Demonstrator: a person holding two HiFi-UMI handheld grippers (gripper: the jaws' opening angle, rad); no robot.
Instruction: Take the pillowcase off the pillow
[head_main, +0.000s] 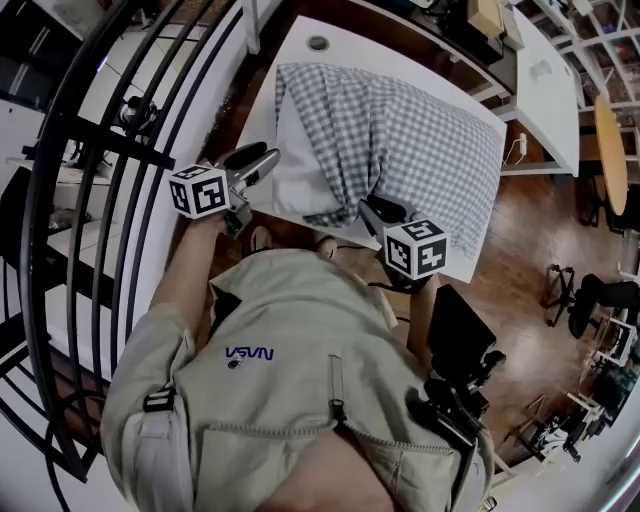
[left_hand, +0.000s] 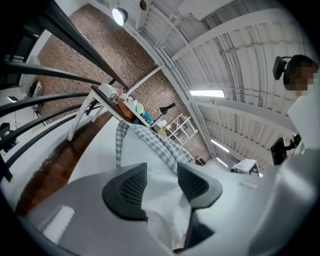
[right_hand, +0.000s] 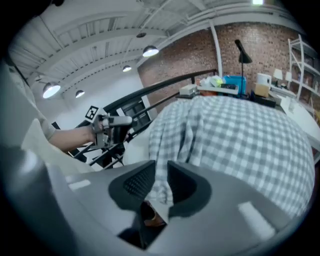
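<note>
Two part-open tongs: L tongs (left_hand: 161, 174) astride 1 white pillow (head_main: 300, 185), R tongs (right_hand: 161, 176) astride 1 checked pillowcase (head_main: 410, 150).

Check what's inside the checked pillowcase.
A white pillow, one end sticking out bare. The rest of it is hidden by the checked pillowcase; anything else inside cannot be seen.

Left gripper (head_main: 262, 165) held out level on a bare forearm (head_main: 188, 272), jaws apart with a fold of the white pillow (left_hand: 161, 212) loose between them; right gripper (head_main: 383, 212) tilted downward, jaws narrowly apart, hem of the checked pillowcase (right_hand: 240, 145) hanging between them, unclamped.
</note>
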